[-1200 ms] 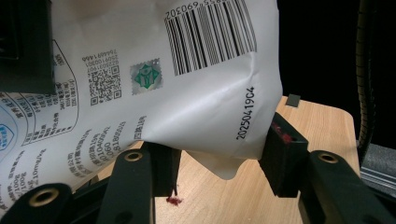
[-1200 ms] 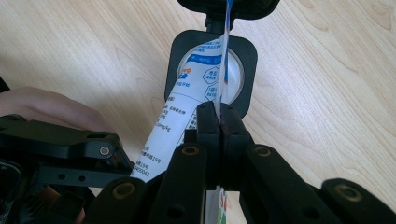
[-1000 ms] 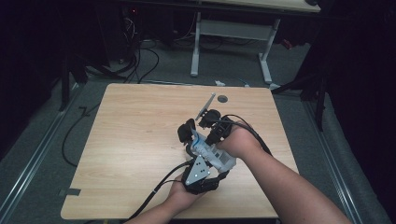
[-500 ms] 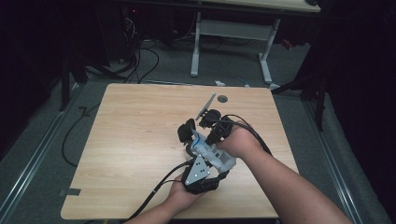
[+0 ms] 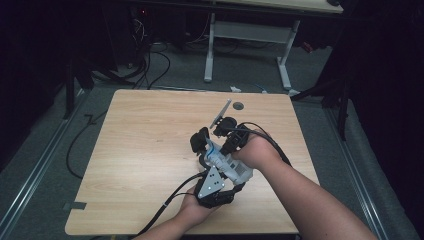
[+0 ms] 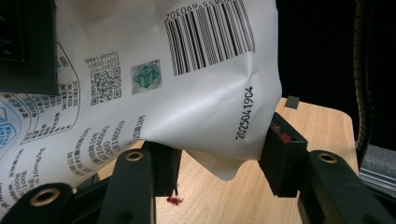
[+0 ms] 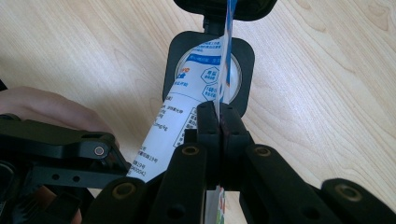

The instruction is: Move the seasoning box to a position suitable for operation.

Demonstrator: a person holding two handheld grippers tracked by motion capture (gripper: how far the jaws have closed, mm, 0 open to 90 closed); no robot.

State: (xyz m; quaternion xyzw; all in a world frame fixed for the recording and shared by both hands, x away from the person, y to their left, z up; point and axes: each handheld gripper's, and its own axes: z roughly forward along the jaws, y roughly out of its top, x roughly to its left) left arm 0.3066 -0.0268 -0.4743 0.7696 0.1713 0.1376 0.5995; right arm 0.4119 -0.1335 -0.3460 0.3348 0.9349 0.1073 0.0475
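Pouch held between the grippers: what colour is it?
White pouch with black barcode and print, plus a green stamp; clearest in the left gripper view.

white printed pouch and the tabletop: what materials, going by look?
White printed pouch: looks like thin flexible plastic film with a matte finish; it creases and dents between the left gripper jaws. Could be coated paper. Light wooden tabletop: wood-grain pattern, smooth and even, probably laminate rather than solid wood.

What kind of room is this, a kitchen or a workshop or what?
Most likely a lab or test room, not a kitchen. A bare wooden table stands alone on grey floor, with loose cables trailing behind it and an adjustable desk frame beyond. The surroundings are dark, as if curtained off.
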